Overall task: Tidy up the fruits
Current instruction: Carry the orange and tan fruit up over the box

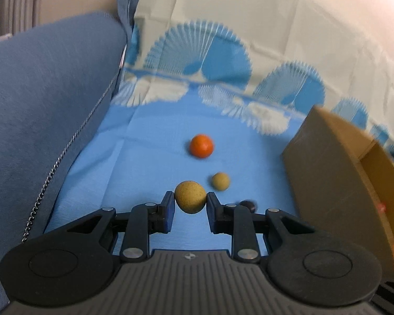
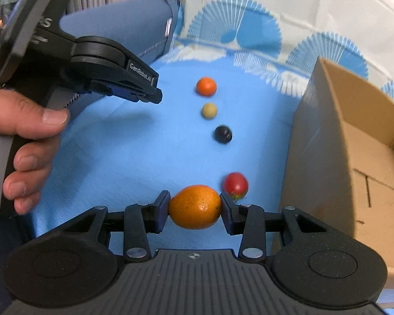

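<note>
A: Fruits: two are in grip. Left hand-held gripper [image 1: 190,203] pinches a tan round fruit [image 1: 190,197], pads on both sides. Right hand-held gripper [image 2: 194,206] pinches an orange oval fruit [image 2: 195,206] end to end.

B: The rest?

A: On the blue cloth [image 2: 134,157]: a small orange fruit [image 2: 206,86], a smaller tan ball [image 2: 209,110], a dark round one [image 2: 223,135] and a red tomato-like one [image 2: 236,185], lined up beside the cardboard box [image 2: 336,141]. A few red and orange pieces already lie inside the box.

B: So the step is carry and drop into the box?

A: My read, yes. The box wall is tall, so clear the rim first, then go across. Keep the squeeze constant; round fruit rolls out if the pads loosen.

B: Risks?

A: The right grip is on the oval's tips, so it can pivot. Keep the wrist steady and release low inside the box. Take the hands in one at a time, right first since it's nearer the box.
</note>
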Available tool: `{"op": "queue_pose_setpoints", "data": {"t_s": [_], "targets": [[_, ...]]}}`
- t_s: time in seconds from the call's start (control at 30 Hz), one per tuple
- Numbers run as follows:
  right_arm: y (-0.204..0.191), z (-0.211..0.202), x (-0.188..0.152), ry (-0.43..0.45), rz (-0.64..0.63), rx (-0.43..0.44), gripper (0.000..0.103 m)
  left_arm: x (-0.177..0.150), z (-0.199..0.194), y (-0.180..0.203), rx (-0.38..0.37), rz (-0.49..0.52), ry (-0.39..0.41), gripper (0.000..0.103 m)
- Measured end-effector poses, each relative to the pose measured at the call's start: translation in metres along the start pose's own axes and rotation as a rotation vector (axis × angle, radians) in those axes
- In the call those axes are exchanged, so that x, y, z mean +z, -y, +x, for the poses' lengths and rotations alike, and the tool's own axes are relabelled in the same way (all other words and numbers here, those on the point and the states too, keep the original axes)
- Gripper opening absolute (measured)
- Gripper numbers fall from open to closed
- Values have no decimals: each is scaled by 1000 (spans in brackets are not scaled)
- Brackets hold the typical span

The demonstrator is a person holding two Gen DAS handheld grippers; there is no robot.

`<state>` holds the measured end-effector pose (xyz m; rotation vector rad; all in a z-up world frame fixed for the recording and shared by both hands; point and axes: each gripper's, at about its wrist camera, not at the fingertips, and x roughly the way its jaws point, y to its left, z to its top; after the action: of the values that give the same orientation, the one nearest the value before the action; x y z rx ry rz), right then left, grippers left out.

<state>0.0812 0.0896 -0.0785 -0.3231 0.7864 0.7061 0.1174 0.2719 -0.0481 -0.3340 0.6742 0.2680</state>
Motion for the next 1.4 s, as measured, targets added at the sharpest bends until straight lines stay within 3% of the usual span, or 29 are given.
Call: {"op": "queue_pose_setpoints", "data": {"t_s": [0.47,0.83,0.97,1.1,1.23,1.4], "targets": [[17,-88,8,309,56,-28,43,12,-73,37,-106,36,146,28],[87,-144,37,448,137,-173,42,12,-97,70,-195,55,181,28],[127,-151,41,486,130,-237,42,8,-90,87,-219,67,166,29],[173,-148,18,487,218,-307,42,3,-76,106,-244,108,153,29],[214,-144,4,510,370,-320,42,-7,-65,122,-251,181,155,29],[241,-132,-6,482,408,-342,42,-11,-45,132,-236,219,139,29]]}}
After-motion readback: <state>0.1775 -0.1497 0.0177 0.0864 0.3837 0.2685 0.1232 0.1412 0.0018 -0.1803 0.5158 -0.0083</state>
